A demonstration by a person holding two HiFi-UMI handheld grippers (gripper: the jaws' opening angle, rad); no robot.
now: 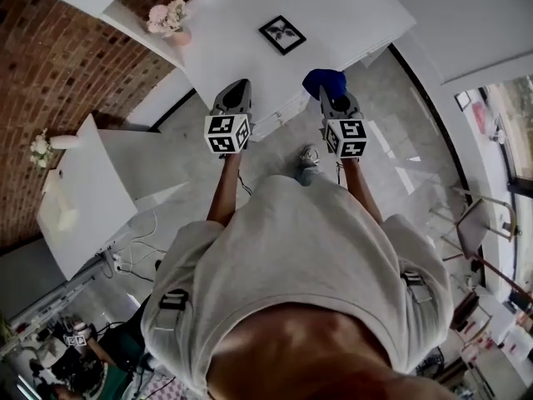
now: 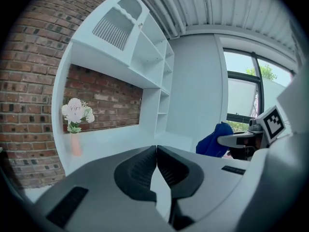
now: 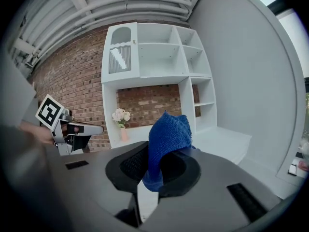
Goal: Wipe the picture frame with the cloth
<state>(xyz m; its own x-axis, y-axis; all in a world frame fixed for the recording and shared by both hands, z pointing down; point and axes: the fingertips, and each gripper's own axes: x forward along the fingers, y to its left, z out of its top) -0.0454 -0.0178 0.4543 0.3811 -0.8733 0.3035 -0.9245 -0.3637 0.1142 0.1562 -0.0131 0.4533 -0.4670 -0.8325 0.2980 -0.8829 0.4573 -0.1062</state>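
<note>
On the white surface [image 1: 225, 32] ahead of the person sits a small black-edged picture frame [image 1: 282, 34], well apart from both grippers. A pink vase of pale flowers [image 1: 170, 20] stands off to its left, near the red brick wall [image 1: 50, 65]. The right gripper [image 3: 153, 164], held short of the surface, has its jaws clamped on a blue knitted cloth [image 3: 167, 141], which stands bunched above the jaw tips. Beside it, the left gripper [image 2: 157, 153] has its jaws pressed together with nothing between them. White shelving [image 3: 159, 57] rises above the surface.
</note>
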